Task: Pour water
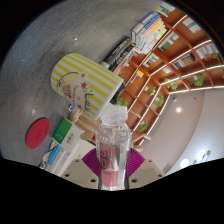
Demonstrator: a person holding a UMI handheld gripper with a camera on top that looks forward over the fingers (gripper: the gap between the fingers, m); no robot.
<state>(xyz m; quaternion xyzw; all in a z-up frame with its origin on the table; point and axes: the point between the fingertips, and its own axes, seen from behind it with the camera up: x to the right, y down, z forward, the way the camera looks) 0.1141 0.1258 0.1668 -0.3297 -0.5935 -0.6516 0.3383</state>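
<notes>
One clear bottle [113, 150], clamped in the gripper [112, 165], tilts toward one striped cup [85, 88].

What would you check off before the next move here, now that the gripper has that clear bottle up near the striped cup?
1. Hold on the clear bottle: both pink pads press its sides. Ok.
2. Bottle cap off: neck looks open. Cannot tell for sure.
3. Bottle mouth lined up with the striped cup: cup sits just beyond, tilted view. Cannot tell.
4. Water level in the bottle: cannot tell.
5. Clutter near the cup: red lid lies apart. Ok.
</notes>
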